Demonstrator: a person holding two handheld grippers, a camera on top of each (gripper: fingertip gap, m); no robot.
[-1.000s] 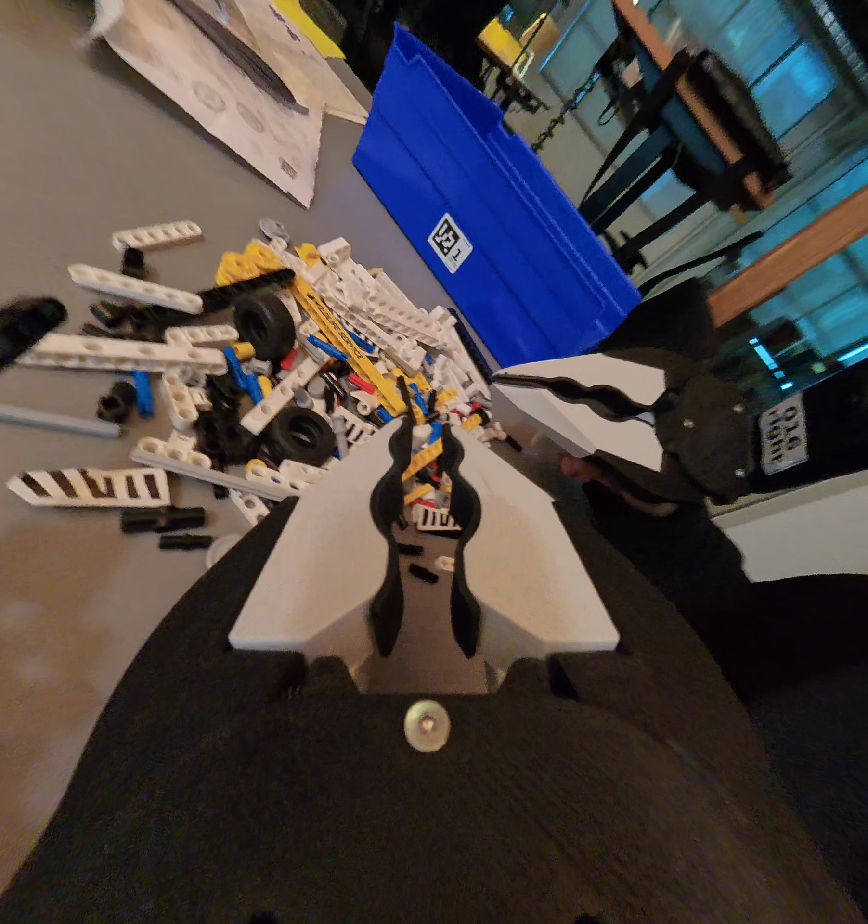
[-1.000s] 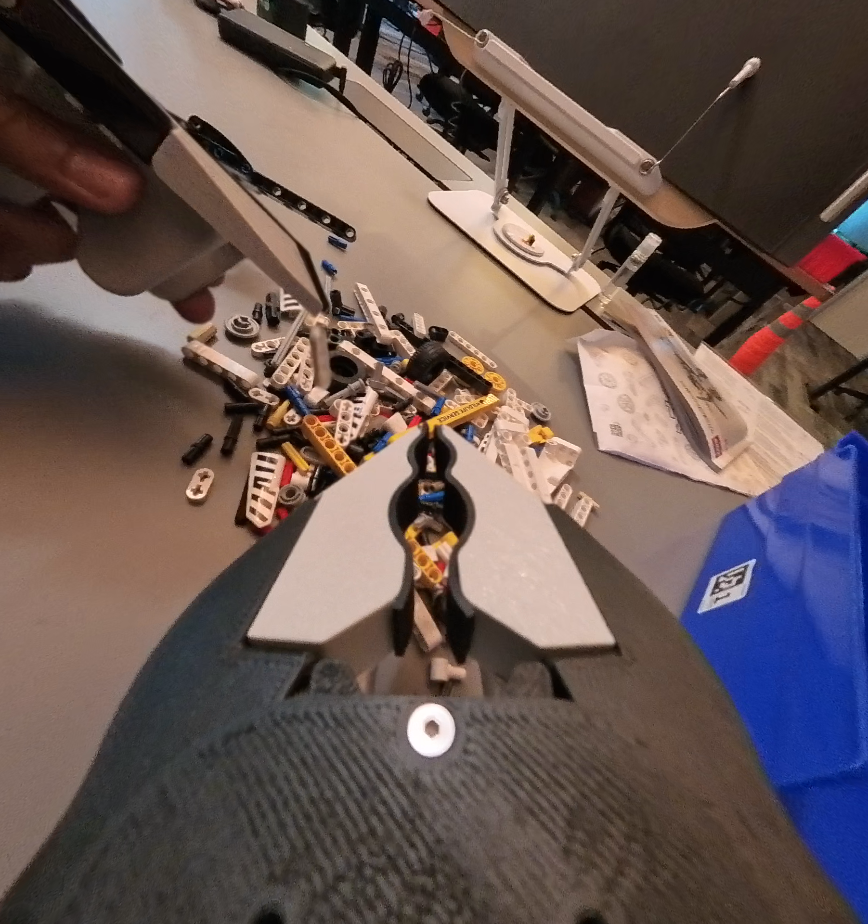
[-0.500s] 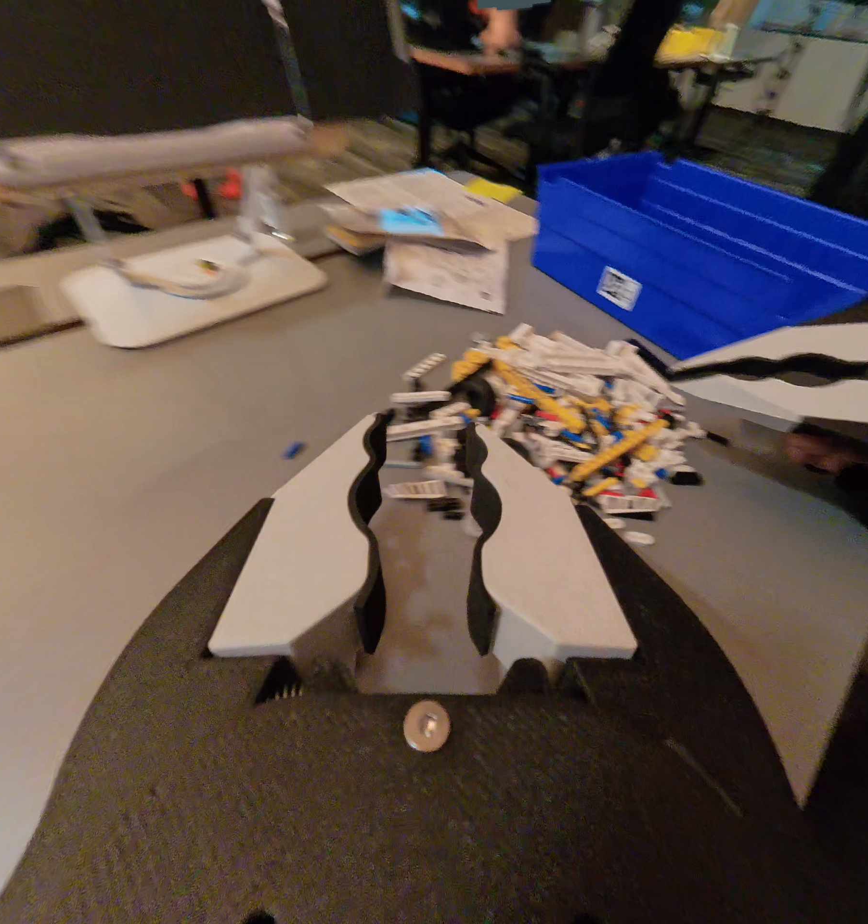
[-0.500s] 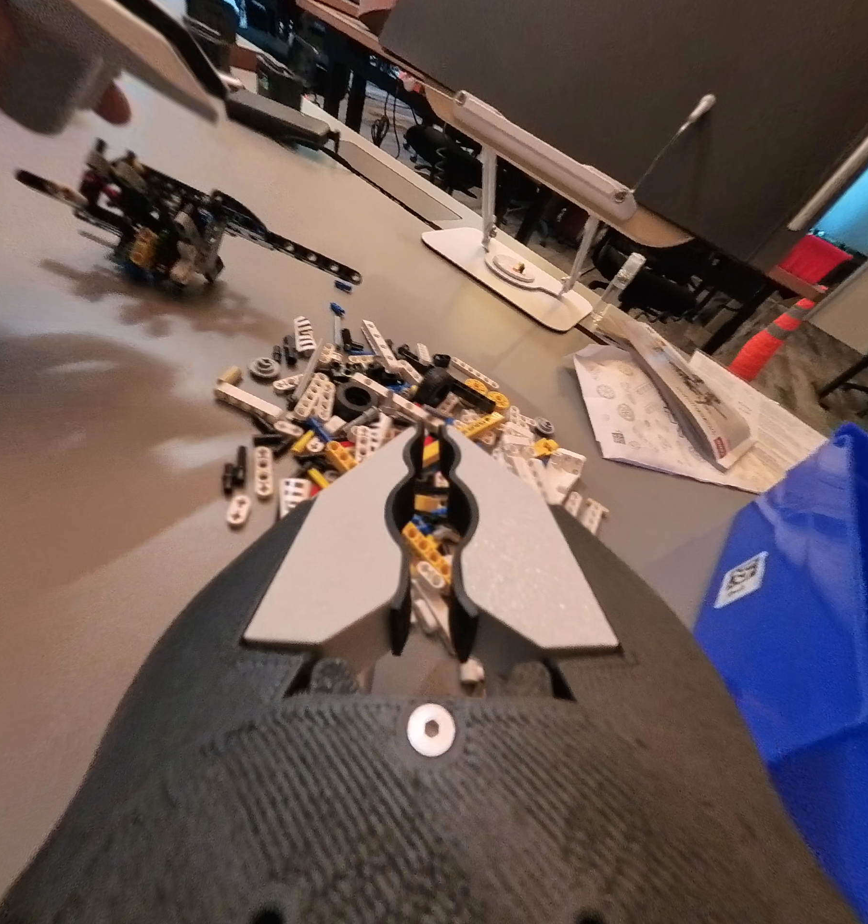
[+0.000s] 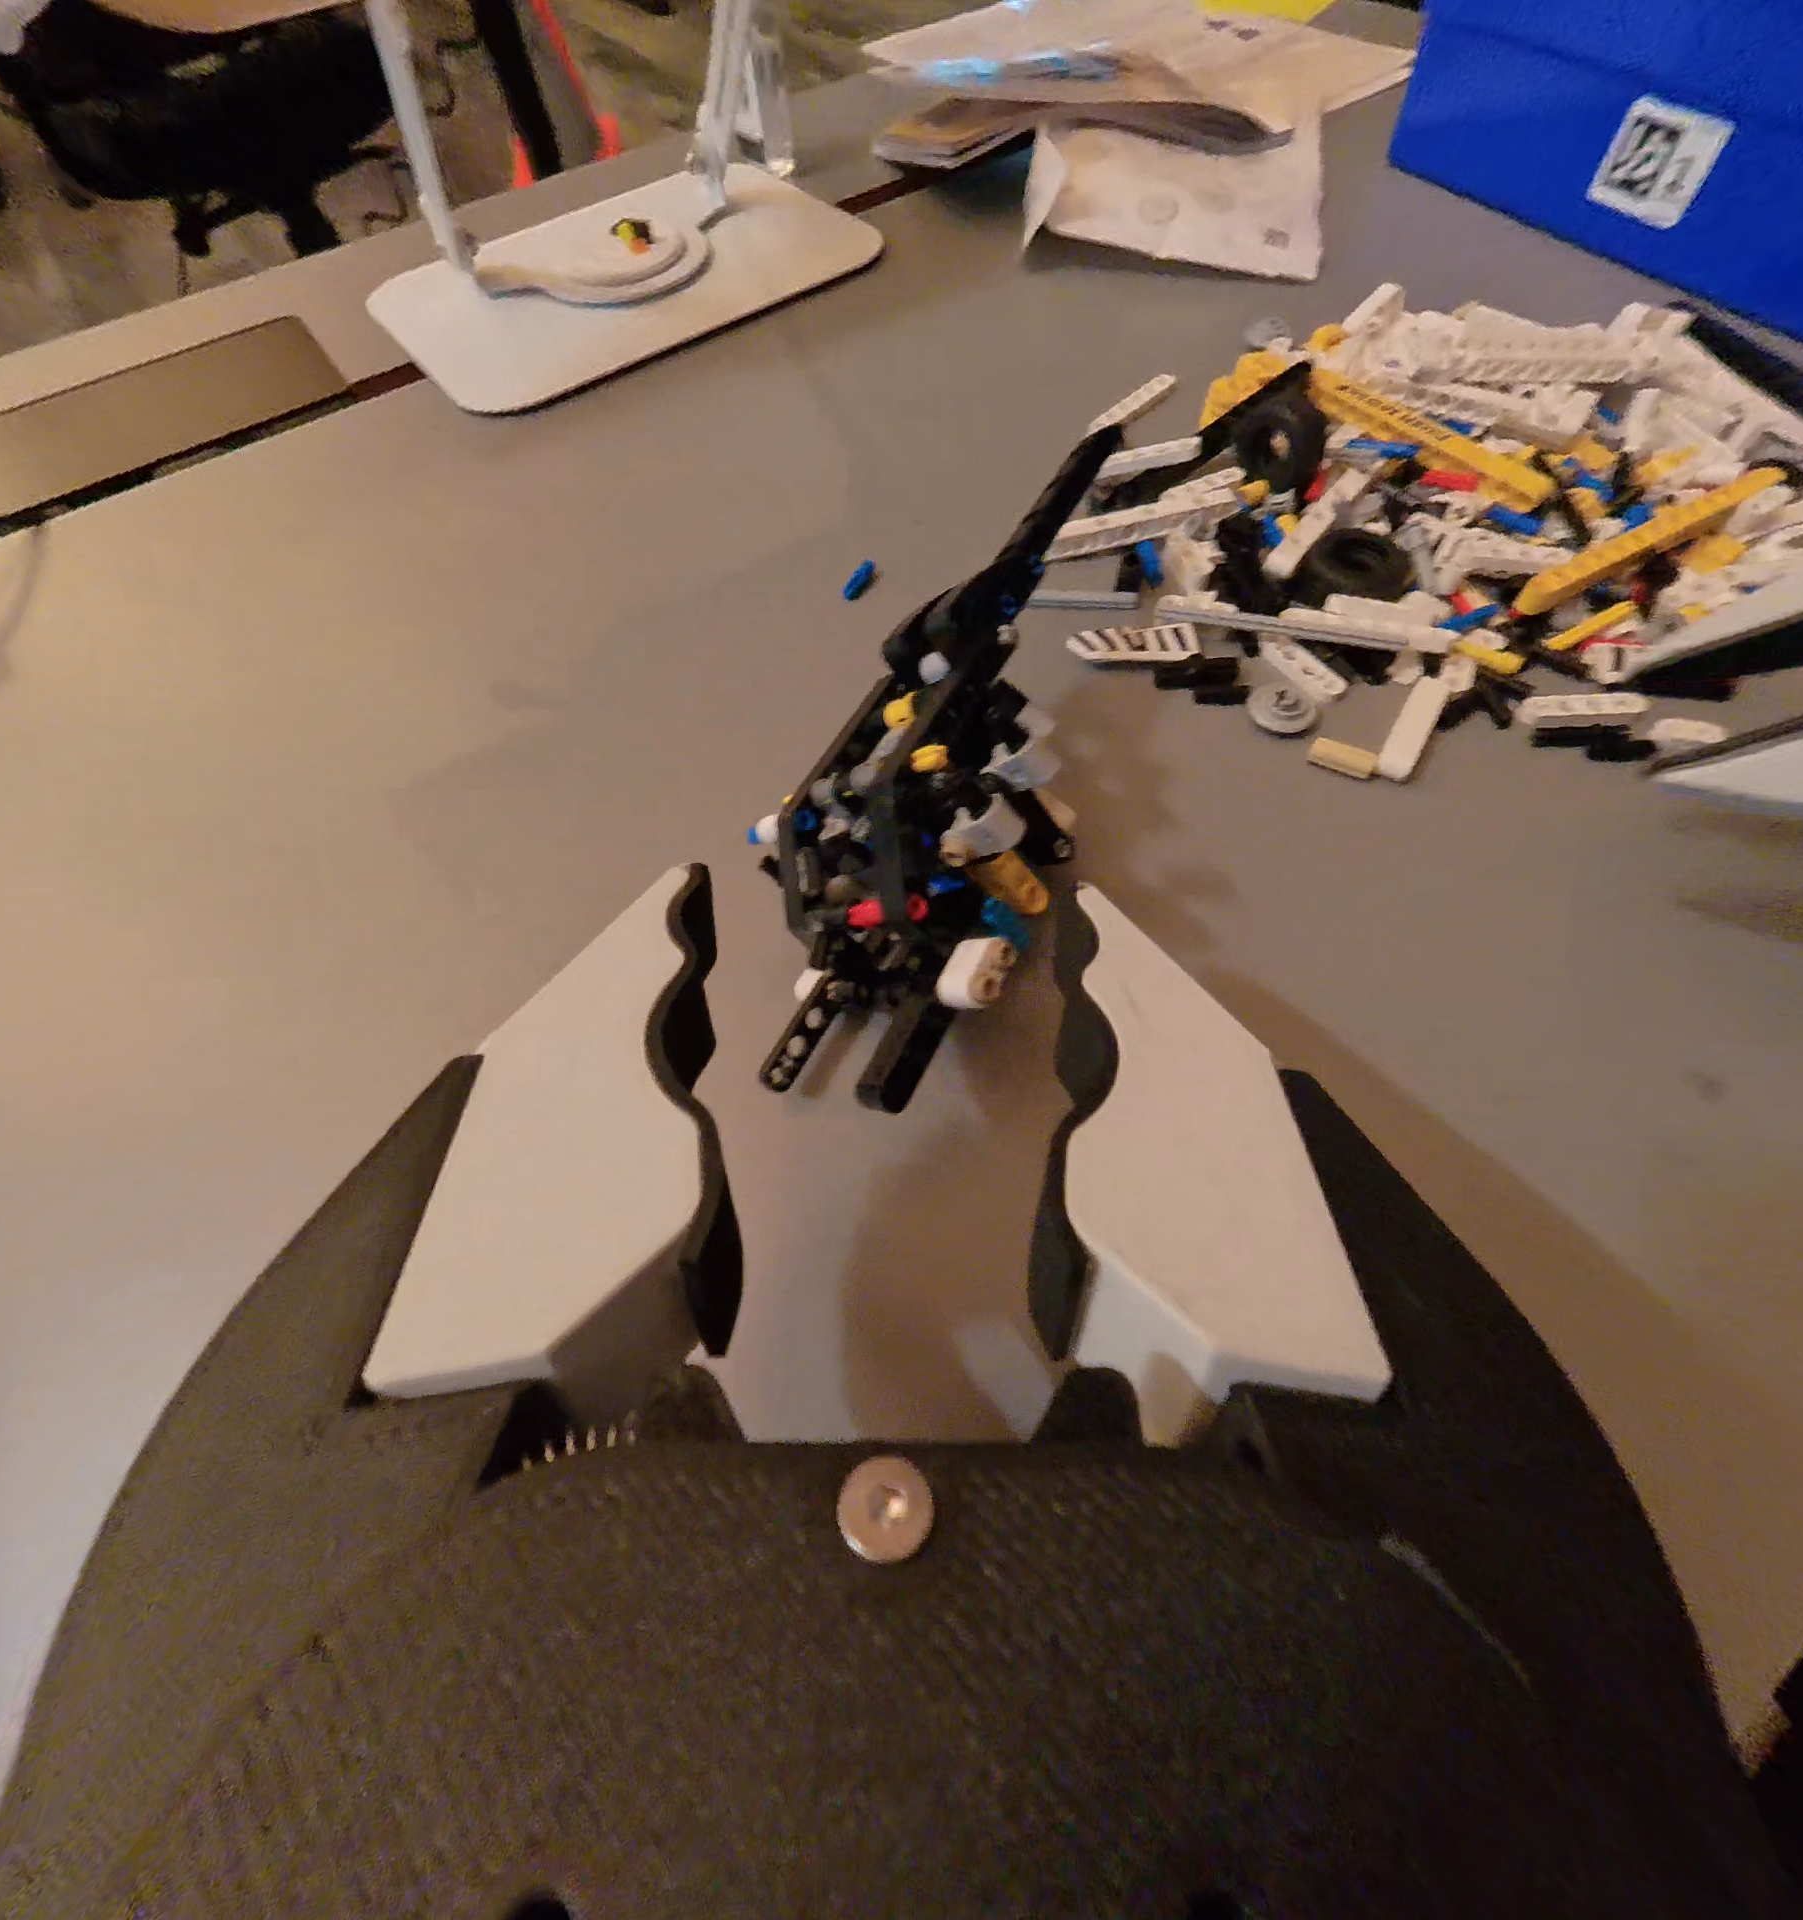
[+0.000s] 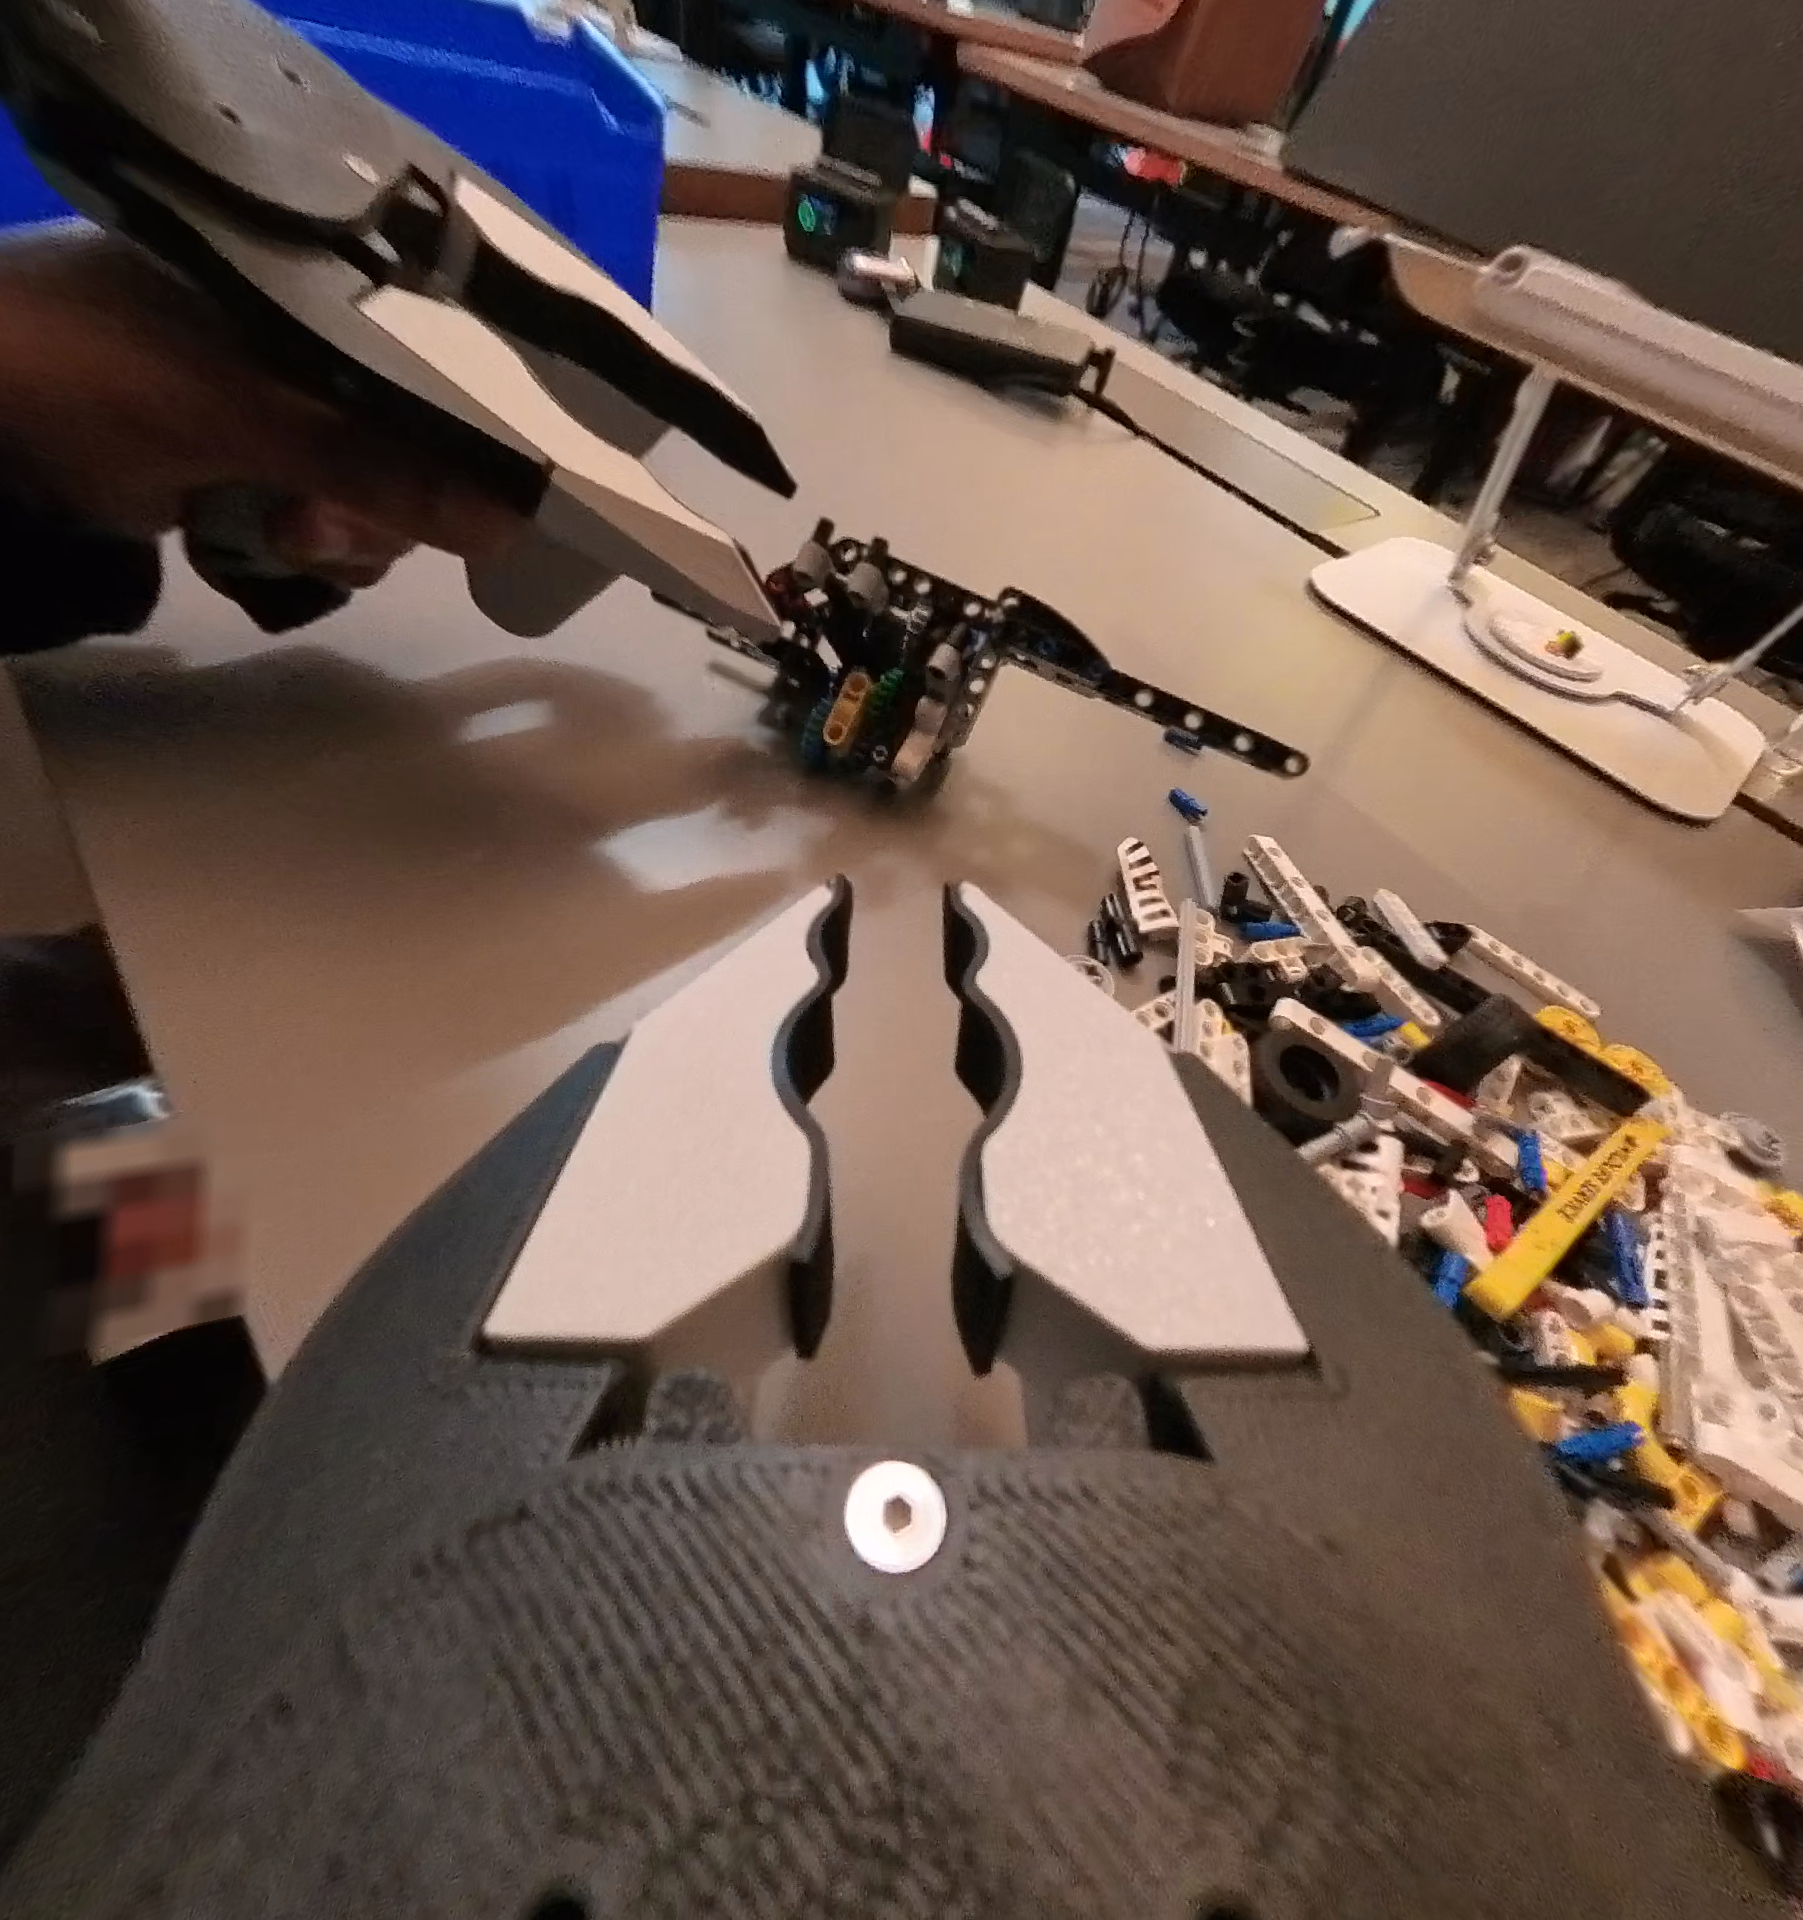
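A small black brick-built assembly (image 5: pixel 907 831) with a long black beam sticking out stands on the grey table (image 5: pixel 357 727). My left gripper (image 5: pixel 889 894) is open wide, and the near end of the assembly stands between its fingertips with a gap to each pad. The right wrist view shows the same: the left gripper (image 6: pixel 772 551) is open at the assembly (image 6: pixel 876 665). My right gripper (image 6: pixel 897 896) is slightly open with nothing between its pads, a short way in front of the assembly. Its fingers (image 5: pixel 1770 623) show at the right edge of the left wrist view.
A pile of loose white, yellow, black and blue pieces (image 5: pixel 1448 499) lies to the right, also in the right wrist view (image 6: pixel 1499 1143). A blue bin (image 5: pixel 1655 135), paper booklets (image 5: pixel 1167 187) and a white lamp base (image 5: pixel 616 281) stand behind. A black adapter (image 6: pixel 990 338) lies farther back.
My left gripper swung from the pile to the black assembly and opened wide around its near end. My right gripper turned off the pile towards the assembly and opened a little.
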